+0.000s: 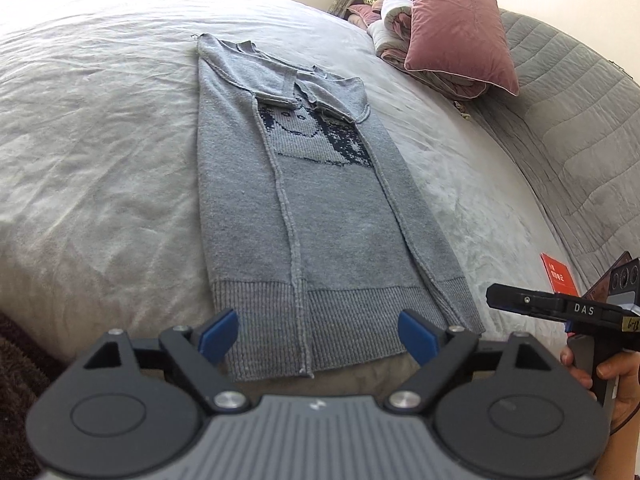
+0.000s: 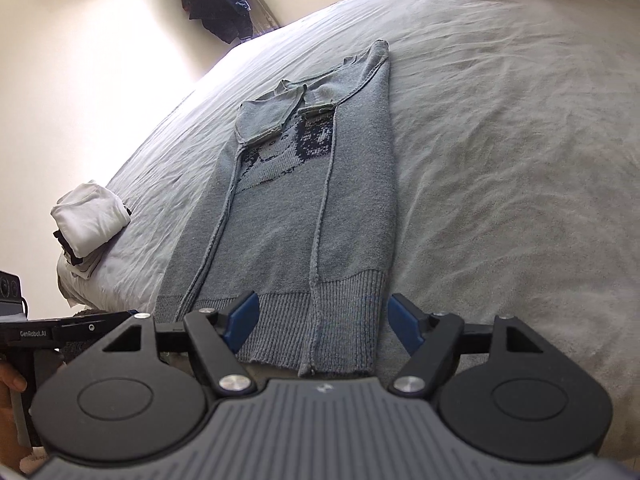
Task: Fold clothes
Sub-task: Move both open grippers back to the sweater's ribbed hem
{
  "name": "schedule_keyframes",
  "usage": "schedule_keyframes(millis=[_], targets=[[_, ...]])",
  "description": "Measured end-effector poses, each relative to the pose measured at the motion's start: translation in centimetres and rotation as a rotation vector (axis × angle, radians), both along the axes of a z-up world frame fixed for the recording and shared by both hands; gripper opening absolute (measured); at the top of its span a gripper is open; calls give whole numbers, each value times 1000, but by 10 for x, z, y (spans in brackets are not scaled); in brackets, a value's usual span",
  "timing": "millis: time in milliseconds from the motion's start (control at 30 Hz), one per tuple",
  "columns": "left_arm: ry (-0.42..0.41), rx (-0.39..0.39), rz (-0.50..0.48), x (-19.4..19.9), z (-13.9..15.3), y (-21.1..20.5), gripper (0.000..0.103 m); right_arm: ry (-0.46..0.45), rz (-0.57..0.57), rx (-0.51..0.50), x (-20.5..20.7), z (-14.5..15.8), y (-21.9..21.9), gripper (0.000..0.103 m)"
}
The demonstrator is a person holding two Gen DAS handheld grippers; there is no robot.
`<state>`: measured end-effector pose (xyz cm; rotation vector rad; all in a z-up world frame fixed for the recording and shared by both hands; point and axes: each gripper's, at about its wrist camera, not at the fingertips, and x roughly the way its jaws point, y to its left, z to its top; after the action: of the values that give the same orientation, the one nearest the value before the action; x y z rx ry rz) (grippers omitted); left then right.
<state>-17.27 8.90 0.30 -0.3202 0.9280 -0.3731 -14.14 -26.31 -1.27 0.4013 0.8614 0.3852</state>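
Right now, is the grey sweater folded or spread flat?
Partly folded: the grey sweater has both sides and sleeves turned inward, but its full length lies unfolded.

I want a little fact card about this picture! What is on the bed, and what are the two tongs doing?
main thing: grey knitted sweater with a dark pixel face, sleeves and sides folded in, flat on the bed
surface: pale grey wrinkled bedsheet
left tongs: open, at the ribbed hem
right tongs: open, at the ribbed hem
also on bed: pink velvet pillow; folded white clothes pile
next step, probably: lift hem, fold toward collar
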Motion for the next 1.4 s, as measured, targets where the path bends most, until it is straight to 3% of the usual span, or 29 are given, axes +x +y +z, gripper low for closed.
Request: schedule_keyframes(millis=[567,1400], targets=[[70,27,83,10,-24,27,88,70,-83,13,1,-18,-24,75],[76,24,66,14,-34,31,88,70,-72,-4,2,-22,-20,79]])
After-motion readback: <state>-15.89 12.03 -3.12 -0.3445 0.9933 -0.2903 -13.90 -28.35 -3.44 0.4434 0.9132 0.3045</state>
